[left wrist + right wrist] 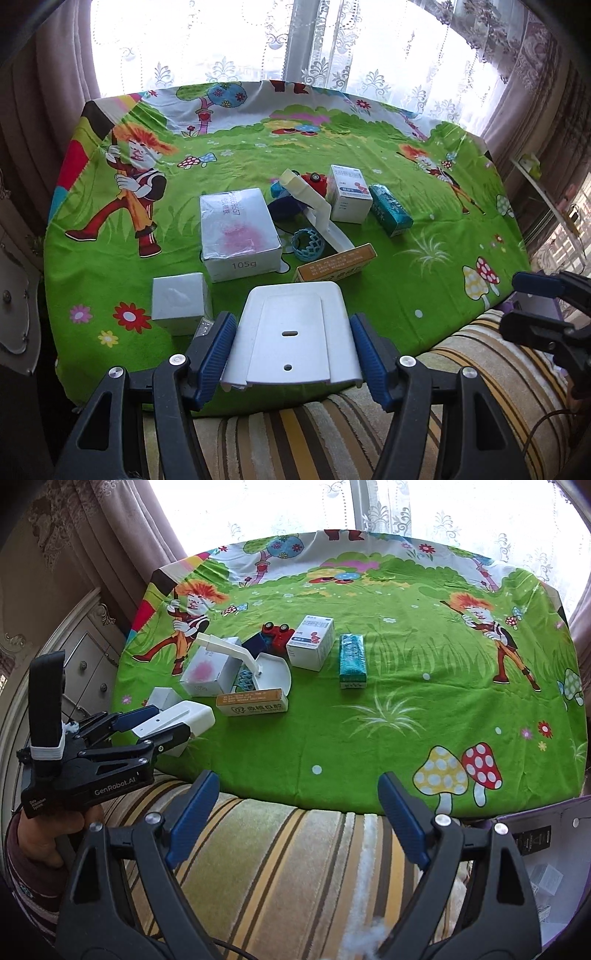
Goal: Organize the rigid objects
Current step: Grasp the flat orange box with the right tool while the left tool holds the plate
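Note:
My left gripper is shut on a flat white plastic holder, held above the table's near edge; it also shows in the right wrist view. My right gripper is open and empty over the striped cushion. On the green cartoon tablecloth lie a large silver box marked 105g, a small white box, an orange box, a white medicine box, a teal packet, a white dustpan-like scoop, a blue ring and a red toy car.
A striped cushion lies in front of the table. An open box with small items sits at the lower right. A carved cabinet stands left of the table. Curtains and a bright window are behind.

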